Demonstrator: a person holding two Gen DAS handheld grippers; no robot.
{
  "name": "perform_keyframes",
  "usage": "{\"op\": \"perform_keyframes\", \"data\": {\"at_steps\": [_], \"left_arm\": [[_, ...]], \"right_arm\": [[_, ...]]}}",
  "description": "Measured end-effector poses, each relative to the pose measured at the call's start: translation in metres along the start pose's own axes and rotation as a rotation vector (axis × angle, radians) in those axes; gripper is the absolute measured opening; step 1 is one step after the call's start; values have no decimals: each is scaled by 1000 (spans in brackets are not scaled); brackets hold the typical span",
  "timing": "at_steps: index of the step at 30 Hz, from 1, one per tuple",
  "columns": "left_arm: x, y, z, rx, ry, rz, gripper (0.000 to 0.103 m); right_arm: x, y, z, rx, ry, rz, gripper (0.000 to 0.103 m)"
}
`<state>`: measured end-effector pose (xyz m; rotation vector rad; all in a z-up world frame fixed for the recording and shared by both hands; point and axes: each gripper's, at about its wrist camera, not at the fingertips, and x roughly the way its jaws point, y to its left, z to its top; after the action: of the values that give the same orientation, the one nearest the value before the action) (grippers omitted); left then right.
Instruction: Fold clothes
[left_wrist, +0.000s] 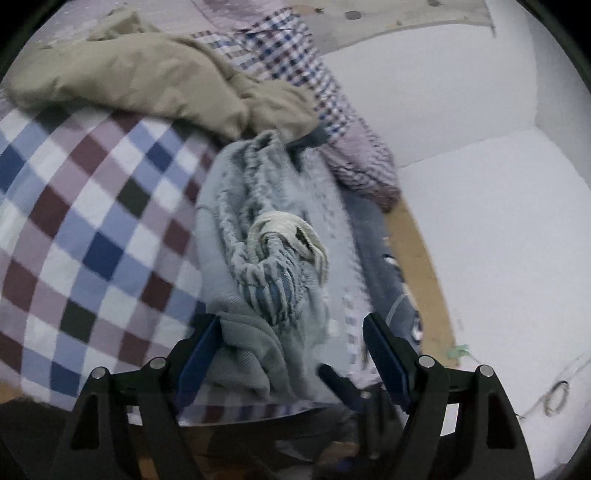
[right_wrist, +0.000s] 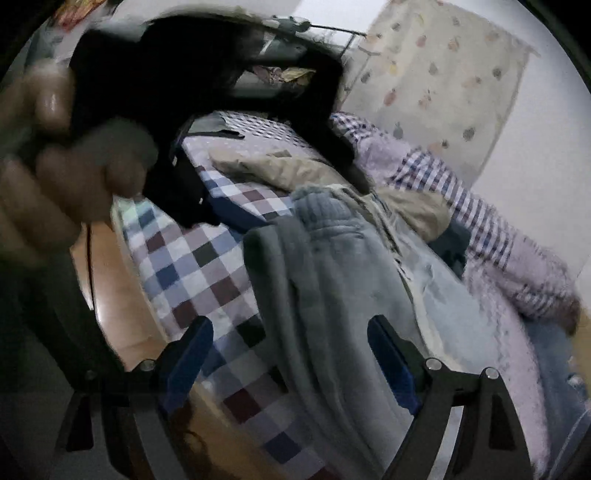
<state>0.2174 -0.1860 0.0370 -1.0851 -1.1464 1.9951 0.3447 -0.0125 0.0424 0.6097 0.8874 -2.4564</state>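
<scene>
A grey-blue knitted garment (left_wrist: 266, 236) with a ribbed waistband and a pale drawstring knot (left_wrist: 284, 229) lies bunched on the checked bed sheet (left_wrist: 74, 221). My left gripper (left_wrist: 293, 343) is open, and a fold of this garment sits between its fingers, against the left pad (left_wrist: 203, 347). In the right wrist view the same grey garment (right_wrist: 332, 295) runs lengthwise under my open right gripper (right_wrist: 290, 354), whose jaws stand wide apart with nothing pinched. A hand (right_wrist: 55, 166) holds the left gripper's dark body (right_wrist: 177, 184) by the waistband (right_wrist: 321, 210).
A khaki garment (left_wrist: 129, 74) and a small-check shirt (left_wrist: 295, 62) are piled behind the grey one. Blue jeans (right_wrist: 554, 350) lie to its right. A wooden bed edge (left_wrist: 421, 266) and a white wall (left_wrist: 498, 221) run along the right. Wooden floor (right_wrist: 122, 295) shows left of the bed.
</scene>
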Motion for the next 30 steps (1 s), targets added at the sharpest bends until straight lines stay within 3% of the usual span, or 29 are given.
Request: {"op": "perform_keyframes", "data": {"at_steps": [6, 10, 11, 12, 13, 24, 30], "left_arm": [[-7, 6, 17, -45, 6, -101, 81], [-6, 12, 19, -70, 10, -113, 81], [-7, 15, 19, -76, 10, -105, 81], [-10, 20, 16, -84, 9, -88, 82], [-13, 25, 14, -91, 8, -72, 82], [10, 27, 8, -23, 46, 46, 82], [32, 14, 28, 50, 74, 58, 82]], "right_arm": [[28, 13, 0, -92, 6, -168, 89], [48, 27, -1, -191, 25, -254, 88], [51, 27, -1, -197, 27, -266, 81], [53, 27, 0, -203, 29, -278, 69], [56, 26, 1, -204, 34, -286, 40], [53, 3, 11, -103, 35, -208, 34], [43, -2, 11, -79, 29, -186, 32]]}}
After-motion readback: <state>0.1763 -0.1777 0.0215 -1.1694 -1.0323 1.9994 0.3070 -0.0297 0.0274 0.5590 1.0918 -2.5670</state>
